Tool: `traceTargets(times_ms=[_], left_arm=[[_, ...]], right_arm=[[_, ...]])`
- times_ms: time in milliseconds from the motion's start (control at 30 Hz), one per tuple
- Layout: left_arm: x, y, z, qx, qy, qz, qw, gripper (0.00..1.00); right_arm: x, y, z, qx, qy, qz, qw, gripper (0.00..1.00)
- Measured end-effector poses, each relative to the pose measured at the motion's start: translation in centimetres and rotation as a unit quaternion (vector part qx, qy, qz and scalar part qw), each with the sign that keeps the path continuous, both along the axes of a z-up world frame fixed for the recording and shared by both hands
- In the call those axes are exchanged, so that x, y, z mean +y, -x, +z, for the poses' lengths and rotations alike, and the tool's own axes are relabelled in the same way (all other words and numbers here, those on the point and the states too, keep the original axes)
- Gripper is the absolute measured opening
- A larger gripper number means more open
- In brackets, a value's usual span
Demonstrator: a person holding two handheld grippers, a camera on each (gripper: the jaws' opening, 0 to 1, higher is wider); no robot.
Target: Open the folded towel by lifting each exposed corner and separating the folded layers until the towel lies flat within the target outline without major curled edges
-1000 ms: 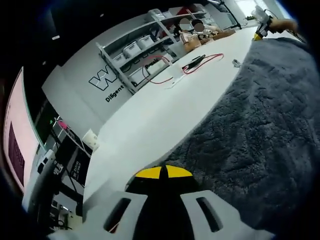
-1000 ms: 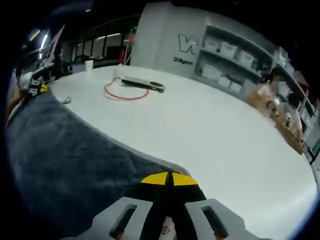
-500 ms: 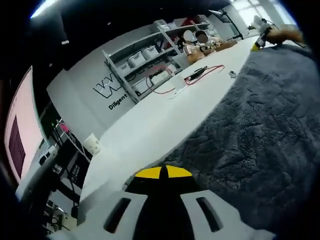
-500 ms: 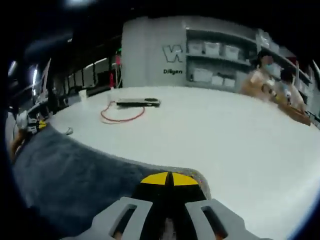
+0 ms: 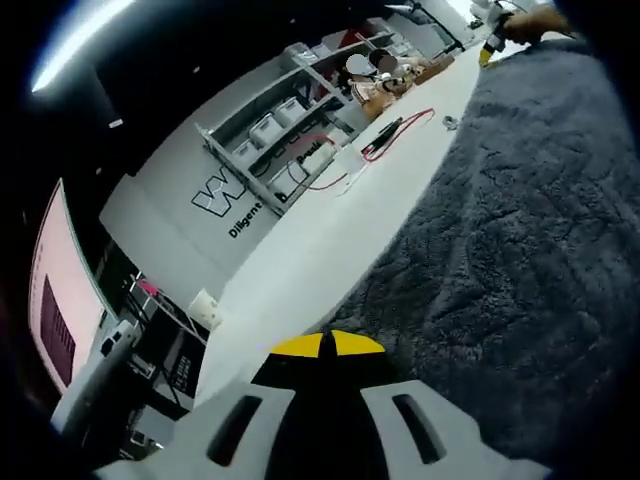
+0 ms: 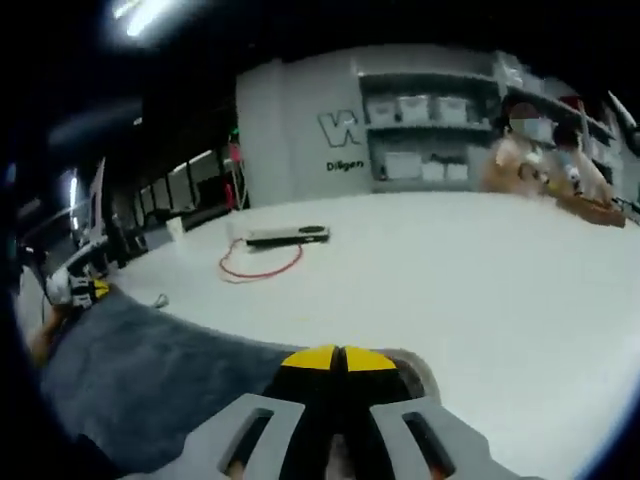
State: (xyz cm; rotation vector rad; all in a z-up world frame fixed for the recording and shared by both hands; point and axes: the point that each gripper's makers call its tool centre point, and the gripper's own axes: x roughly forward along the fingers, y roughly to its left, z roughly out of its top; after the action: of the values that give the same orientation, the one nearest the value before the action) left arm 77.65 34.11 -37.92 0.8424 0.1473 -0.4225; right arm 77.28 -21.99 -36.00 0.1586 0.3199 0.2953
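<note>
A dark grey fluffy towel [image 5: 520, 230] is spread over the white table [image 5: 330, 230] and takes up the right side of the left gripper view. My left gripper [image 5: 328, 345] is shut, its yellow-marked tips meeting at the towel's near edge. In the right gripper view the towel [image 6: 150, 370] lies at lower left, and a pale corner [image 6: 415, 370] curls around my right gripper [image 6: 340, 357], which is shut on it. Each gripper shows small at the towel's far end in the other's view: the right one [image 5: 490, 45] and the left one [image 6: 75, 290], each held by a hand.
A red cable with a black device [image 5: 395, 125] [image 6: 285, 236] lies on the table beyond the towel, and a small metal piece [image 5: 450, 122] [image 6: 160, 299] sits near the towel's edge. A white cup [image 5: 207, 308], shelving with bins [image 6: 420, 110] and seated people [image 6: 540, 150] lie further off.
Both views have tilted and shifted with the hands; the right gripper view now looks flatter across the table. The towel stays at both sets of jaws, which remain shut.
</note>
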Motion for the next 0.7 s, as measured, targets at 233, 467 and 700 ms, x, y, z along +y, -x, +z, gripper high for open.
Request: traceTargets(times_ms=[233,467,700], left_arm=[[1.0,-0.9,0.4,0.009,0.078,0.024,0.9966,0.05],[0.9,-2.3,0.3,0.005,0.070,0.010,0.9975,0.02],[0.4,-1.9,0.4,-0.010,0.041,0.004,0.9991,0.01]], right_arm=[[4.8,4.7,2.8,-0.078,-0.073,0.062,0.9923,0.00],[6.7,8.1,0.0,-0.008,-0.065,0.089,0.9939,0.00],[4.9,13.2,1.1,-0.030,-0.026,0.094,0.9948,0.00]])
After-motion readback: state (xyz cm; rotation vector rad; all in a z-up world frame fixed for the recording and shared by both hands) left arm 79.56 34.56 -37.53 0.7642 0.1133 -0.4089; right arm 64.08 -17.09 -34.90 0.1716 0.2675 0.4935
